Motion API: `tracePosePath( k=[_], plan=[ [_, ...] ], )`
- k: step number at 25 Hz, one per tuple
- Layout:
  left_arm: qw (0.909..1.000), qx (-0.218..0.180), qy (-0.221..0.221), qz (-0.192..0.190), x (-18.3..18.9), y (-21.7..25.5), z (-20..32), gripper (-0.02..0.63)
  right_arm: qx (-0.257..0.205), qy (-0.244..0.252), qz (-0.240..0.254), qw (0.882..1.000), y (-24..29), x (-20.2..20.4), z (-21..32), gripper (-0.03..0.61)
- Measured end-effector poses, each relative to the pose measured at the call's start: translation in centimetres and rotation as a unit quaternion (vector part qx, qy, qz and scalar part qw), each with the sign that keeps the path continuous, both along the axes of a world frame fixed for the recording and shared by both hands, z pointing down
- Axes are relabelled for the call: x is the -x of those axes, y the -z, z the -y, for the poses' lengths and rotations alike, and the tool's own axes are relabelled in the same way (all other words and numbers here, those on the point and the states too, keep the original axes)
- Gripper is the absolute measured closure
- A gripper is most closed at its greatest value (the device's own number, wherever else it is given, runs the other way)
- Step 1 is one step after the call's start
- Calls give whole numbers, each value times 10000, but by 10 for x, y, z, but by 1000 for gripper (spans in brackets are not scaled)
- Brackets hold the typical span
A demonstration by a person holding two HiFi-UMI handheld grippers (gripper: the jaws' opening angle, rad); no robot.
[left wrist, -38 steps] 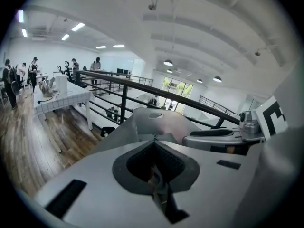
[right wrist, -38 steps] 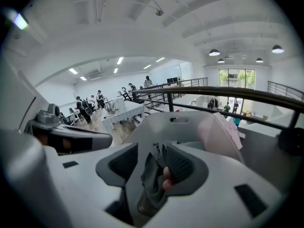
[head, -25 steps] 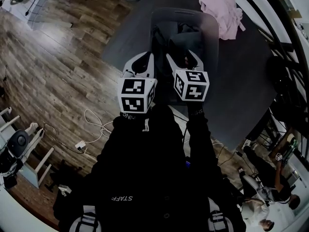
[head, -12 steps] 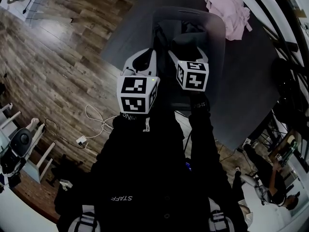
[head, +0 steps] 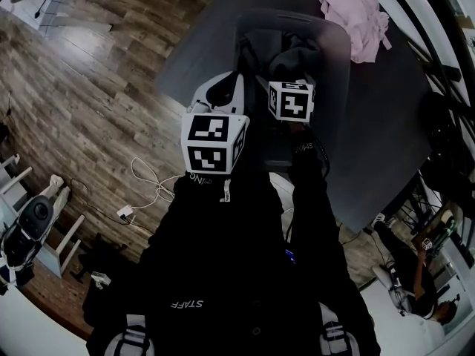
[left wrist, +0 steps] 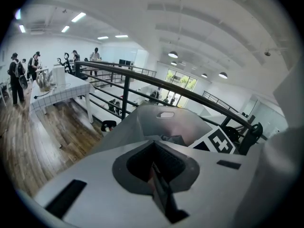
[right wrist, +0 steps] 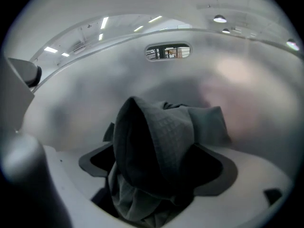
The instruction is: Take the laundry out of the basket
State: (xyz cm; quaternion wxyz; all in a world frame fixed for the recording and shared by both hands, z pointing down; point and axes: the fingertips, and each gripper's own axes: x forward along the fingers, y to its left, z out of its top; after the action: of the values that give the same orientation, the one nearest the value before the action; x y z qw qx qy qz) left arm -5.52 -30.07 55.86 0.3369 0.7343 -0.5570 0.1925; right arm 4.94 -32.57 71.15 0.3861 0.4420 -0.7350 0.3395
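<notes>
Right gripper view: right gripper [right wrist: 159,167] down in the basket [right wrist: 85,89], jaws just spread wide, dark garment [right wrist: 161,132] bunched between them; left gripper [left wrist: 154,167], pinched together, hangs at near left.

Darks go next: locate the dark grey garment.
The dark grey garment lies inside the basket, head view's upper centre, between the right gripper's tongs, which have just been opening.

Basket [head: 335,87] stands on counter [head: 386,132], nearer its left side. One garment [head: 295,50] lies in the basket, heaped toward the far wall. Second garment [head: 356,13] lies on the counter behind and right of the basket, just beside its far corner; contact unclear. Floor [head: 89,87] lies left of the counter.
</notes>
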Motion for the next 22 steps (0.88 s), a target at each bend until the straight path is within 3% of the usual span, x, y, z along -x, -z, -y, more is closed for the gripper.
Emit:
tracePosePath(
  k=[7, 15, 22],
  plan=[
    [10000, 55, 36, -44, 1, 0, 1, 612, 257, -43, -288, 9992, -40, 4, 2, 63],
    [10000, 11, -5, -57, 0, 0, 4, 612, 368, 178, -1201, 9919, -76, 2, 13, 58],
    [10000, -23, 12, -50, 1, 0, 3, 612, 344, 230, -1311, 9905, -78, 0, 16, 58]
  ],
)
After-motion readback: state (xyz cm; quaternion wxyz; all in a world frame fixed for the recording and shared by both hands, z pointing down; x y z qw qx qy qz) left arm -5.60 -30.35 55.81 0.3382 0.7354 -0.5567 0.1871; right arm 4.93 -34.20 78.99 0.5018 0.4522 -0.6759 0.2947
